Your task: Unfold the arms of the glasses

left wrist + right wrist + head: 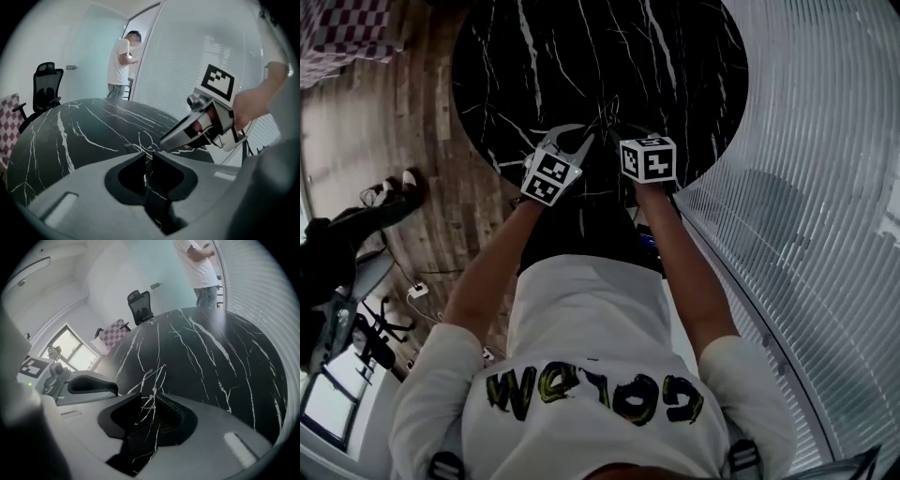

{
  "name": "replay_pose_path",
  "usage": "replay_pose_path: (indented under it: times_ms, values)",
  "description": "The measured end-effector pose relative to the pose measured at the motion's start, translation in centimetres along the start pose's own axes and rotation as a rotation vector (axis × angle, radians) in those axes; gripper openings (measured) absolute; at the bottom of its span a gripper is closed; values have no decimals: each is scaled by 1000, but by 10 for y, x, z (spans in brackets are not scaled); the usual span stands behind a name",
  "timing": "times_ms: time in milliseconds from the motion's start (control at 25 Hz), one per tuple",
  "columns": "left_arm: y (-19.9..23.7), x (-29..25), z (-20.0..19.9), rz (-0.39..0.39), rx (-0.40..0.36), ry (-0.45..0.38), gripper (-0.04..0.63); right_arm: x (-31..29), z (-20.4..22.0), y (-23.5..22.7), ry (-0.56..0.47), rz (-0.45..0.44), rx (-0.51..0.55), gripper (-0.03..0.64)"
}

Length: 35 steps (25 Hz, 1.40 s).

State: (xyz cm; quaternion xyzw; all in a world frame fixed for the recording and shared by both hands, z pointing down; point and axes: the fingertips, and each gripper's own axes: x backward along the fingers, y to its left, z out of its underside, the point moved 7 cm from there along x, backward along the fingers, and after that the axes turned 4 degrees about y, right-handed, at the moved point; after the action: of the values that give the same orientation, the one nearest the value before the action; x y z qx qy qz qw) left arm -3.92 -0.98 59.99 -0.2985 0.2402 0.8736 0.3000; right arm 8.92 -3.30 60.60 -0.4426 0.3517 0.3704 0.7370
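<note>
Our left gripper (151, 158) has its jaws a narrow gap apart, and the thin wire of the glasses (140, 148) sits just at their tips, not pinched. Our right gripper (149, 401) stands wide open. Part of the wire frame lies between its jaws, free of the pads. The two grippers nearly meet tip to tip over the glasses, which sit on the black marble table (675, 56), near the edge closest to us. Beyond the table are an office chair (47, 86) and a person (119, 58) beside the ribbed glass wall (825, 141).
</note>
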Motion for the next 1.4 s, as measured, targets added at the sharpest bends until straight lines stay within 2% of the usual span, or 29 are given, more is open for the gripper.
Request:
replay_pose_path:
  times_ms: [280, 520, 920, 1400]
  values:
    - [3, -15, 20, -16, 2, 34, 64, -13, 3, -2, 27, 14, 7, 103]
    - [5, -23, 27, -25, 4, 66, 56, -14, 1, 0, 33, 31, 38, 60]
    - [4, -24, 30, -24, -4, 63, 15, -14, 1, 1, 38, 84, 98, 28]
    - [27, -11, 30, -71, -15, 71, 5, -9, -1, -2, 52, 141, 174, 14]
